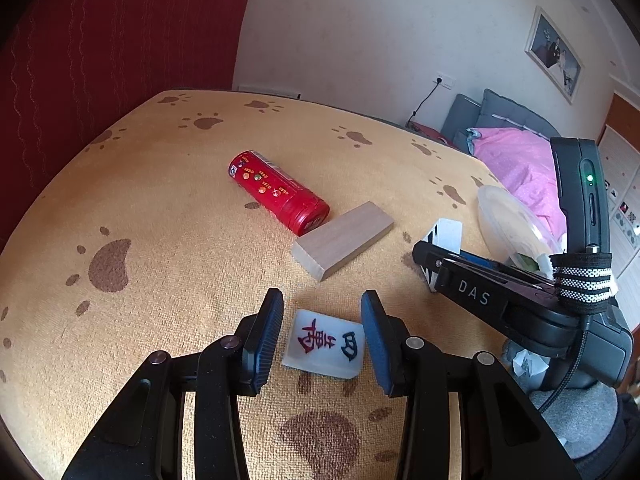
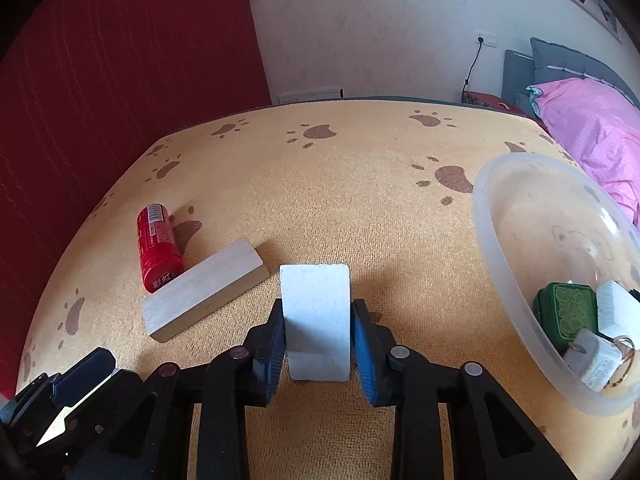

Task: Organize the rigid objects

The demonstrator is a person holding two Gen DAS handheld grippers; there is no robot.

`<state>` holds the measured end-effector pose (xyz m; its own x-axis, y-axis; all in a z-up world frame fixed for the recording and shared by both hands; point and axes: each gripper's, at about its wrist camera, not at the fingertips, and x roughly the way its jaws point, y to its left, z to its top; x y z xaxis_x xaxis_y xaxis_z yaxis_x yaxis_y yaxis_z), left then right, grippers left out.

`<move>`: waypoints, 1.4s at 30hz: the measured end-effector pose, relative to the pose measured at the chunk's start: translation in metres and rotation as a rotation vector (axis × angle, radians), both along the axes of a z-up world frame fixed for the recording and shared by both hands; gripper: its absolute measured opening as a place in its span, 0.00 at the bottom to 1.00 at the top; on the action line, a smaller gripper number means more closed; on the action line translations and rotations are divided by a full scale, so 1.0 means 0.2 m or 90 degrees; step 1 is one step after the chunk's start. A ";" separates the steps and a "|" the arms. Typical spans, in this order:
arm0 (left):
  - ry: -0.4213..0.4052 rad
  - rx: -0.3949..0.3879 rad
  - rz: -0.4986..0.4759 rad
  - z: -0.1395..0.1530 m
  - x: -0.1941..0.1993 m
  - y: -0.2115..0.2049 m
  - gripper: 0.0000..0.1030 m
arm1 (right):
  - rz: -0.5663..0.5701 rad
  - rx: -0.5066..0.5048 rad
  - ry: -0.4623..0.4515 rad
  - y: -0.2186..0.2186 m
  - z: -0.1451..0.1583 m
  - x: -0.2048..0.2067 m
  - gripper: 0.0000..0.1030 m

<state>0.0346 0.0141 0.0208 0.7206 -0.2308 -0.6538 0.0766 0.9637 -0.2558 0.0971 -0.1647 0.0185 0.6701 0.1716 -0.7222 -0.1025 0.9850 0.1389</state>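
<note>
Straddling a mahjong tile (image 1: 324, 343) at lower centre, left tongs (image 1: 322, 336) gape; right tongs (image 2: 318, 344) pinch a white block (image 2: 316, 320).

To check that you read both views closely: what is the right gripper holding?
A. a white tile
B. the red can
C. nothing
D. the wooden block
A: the right gripper has its fingers pressed against both sides of a white tile, while the red can and wooden block lie on the cloth.
</note>
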 end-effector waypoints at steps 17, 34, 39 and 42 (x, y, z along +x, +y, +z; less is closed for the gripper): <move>0.017 -0.020 0.009 -0.02 0.01 0.03 0.41 | -0.045 0.064 -0.077 -0.21 0.23 -0.14 0.31; 0.037 -0.017 -0.010 -0.04 -0.01 0.02 0.57 | -0.162 0.084 -0.110 -0.59 0.29 -0.17 0.31; 0.040 -0.010 -0.022 -0.05 -0.01 0.00 0.57 | -0.177 0.085 -0.107 -0.63 0.27 -0.16 0.31; 0.040 -0.008 -0.024 -0.05 -0.01 0.00 0.56 | -0.184 0.085 -0.104 -0.66 0.27 -0.15 0.31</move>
